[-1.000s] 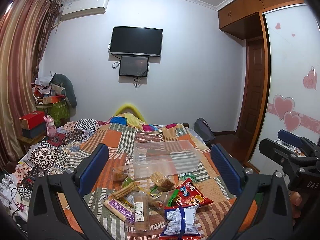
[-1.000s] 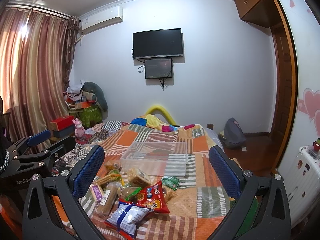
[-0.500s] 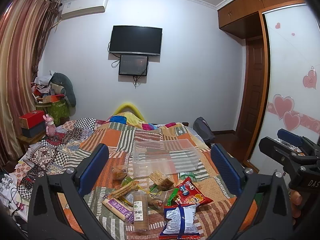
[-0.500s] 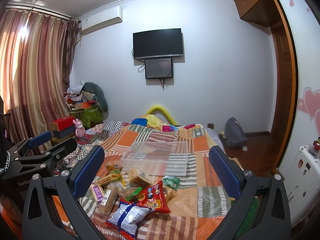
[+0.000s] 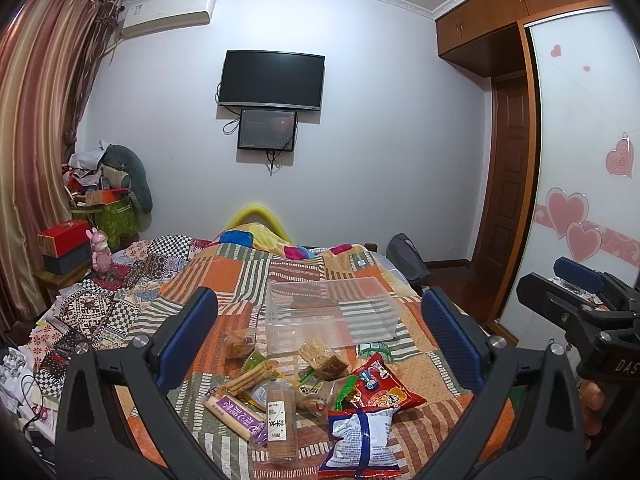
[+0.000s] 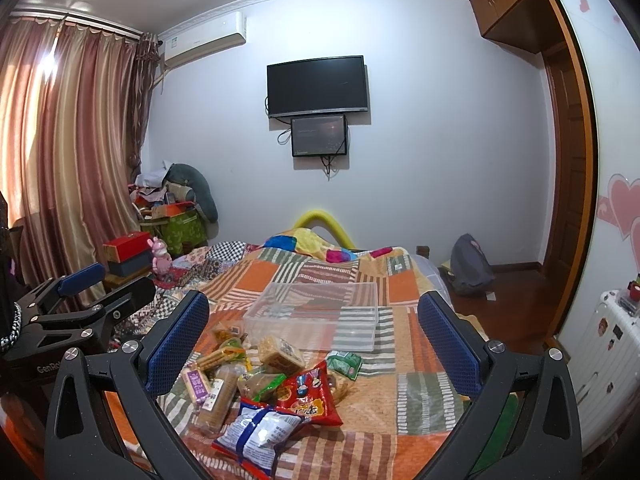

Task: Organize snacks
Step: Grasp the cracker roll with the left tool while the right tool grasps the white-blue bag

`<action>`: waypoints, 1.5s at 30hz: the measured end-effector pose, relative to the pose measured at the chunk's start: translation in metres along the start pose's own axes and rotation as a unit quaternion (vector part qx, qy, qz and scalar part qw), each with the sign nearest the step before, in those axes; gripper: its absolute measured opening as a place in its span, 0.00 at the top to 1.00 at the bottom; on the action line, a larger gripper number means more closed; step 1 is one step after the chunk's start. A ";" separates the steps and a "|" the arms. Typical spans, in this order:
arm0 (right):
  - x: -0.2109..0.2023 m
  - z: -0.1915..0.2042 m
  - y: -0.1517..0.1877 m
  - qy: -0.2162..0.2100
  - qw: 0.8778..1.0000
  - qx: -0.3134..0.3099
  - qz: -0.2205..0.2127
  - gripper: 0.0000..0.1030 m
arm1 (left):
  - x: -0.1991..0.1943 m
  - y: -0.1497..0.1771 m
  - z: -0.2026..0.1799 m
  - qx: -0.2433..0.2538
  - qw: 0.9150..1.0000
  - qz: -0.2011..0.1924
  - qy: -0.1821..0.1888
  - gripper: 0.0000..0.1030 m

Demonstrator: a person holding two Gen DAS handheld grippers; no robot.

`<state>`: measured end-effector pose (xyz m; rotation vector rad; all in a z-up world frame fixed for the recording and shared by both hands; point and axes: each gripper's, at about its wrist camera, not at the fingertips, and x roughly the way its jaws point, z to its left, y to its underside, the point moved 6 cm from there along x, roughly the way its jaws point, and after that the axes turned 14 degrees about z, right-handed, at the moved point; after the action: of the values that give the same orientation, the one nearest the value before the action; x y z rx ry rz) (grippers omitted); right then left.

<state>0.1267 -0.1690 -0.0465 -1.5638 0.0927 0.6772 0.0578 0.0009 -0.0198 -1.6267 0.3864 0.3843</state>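
I held my left gripper (image 5: 320, 344) above the near end of the bed, its blue-padded fingers (image 5: 188, 336) spread wide with nothing between them. My right gripper (image 6: 314, 340) hung alongside it, equally wide apart and empty; in the left view it showed off to the right, with my fingertips (image 5: 591, 400) wrapped on its handle.

Nearest below the left gripper lay a blue-and-white bag (image 5: 360, 440), flat on the patchwork quilt (image 5: 224, 272). Touching its far edge was a red bag (image 5: 382, 386). Just to the left of these a tall pack of round biscuits (image 5: 281, 418) lay lengthwise, with a purple-labelled bar (image 5: 236, 414) beside it and a bundle of biscuit sticks (image 5: 250, 376) a little further on. A square cracker pack (image 5: 322, 358) sat beyond the red bag, a small green packet (image 5: 374, 350) to its right, and a small orange snack pack (image 5: 238, 344) toward the left finger.

Past the whole heap, roughly centred between the fingers, stood a clear plastic box (image 5: 332, 312), open at the top and with no snack inside it.

Further on, a bright blanket (image 5: 264, 238) was bunched at the far end of the bed. On the far wall hung a dark television (image 5: 271, 80) with a smaller screen (image 5: 267, 129) under it.
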 end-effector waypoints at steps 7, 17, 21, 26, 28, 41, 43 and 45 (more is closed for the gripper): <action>0.001 0.000 0.001 0.001 1.000 -0.003 0.000 0.00 | 0.000 0.000 0.000 0.000 1.000 0.000 0.000 0.00; 0.008 0.000 0.005 -0.016 1.000 -0.003 0.010 0.00 | 0.006 0.005 0.002 0.005 1.000 0.009 -0.005 0.11; 0.021 0.001 0.013 -0.025 0.999 -0.008 0.041 0.16 | 0.016 0.011 0.008 0.005 0.999 0.033 -0.001 0.23; 0.050 -0.002 0.032 -0.049 0.993 0.003 0.109 0.38 | 0.035 0.025 0.022 0.004 0.997 0.075 0.004 0.36; 0.063 -0.003 0.043 -0.056 0.989 0.006 0.139 0.42 | 0.044 0.033 0.028 0.004 0.995 0.096 0.005 0.39; 0.129 0.015 0.098 -0.076 0.959 0.022 0.274 0.30 | 0.109 0.105 0.073 -0.015 0.976 0.217 0.007 0.45; 0.140 0.018 0.105 -0.078 0.952 0.030 0.293 0.30 | 0.118 0.117 0.076 -0.015 0.972 0.234 0.008 0.45; 0.149 0.021 0.114 -0.078 0.946 0.037 0.312 0.30 | 0.126 0.127 0.078 -0.016 0.969 0.246 0.010 0.45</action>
<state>0.1899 -0.1145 -0.2156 -1.3995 0.5055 1.2750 0.1090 0.0647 -0.1970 -1.5549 0.8086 0.7491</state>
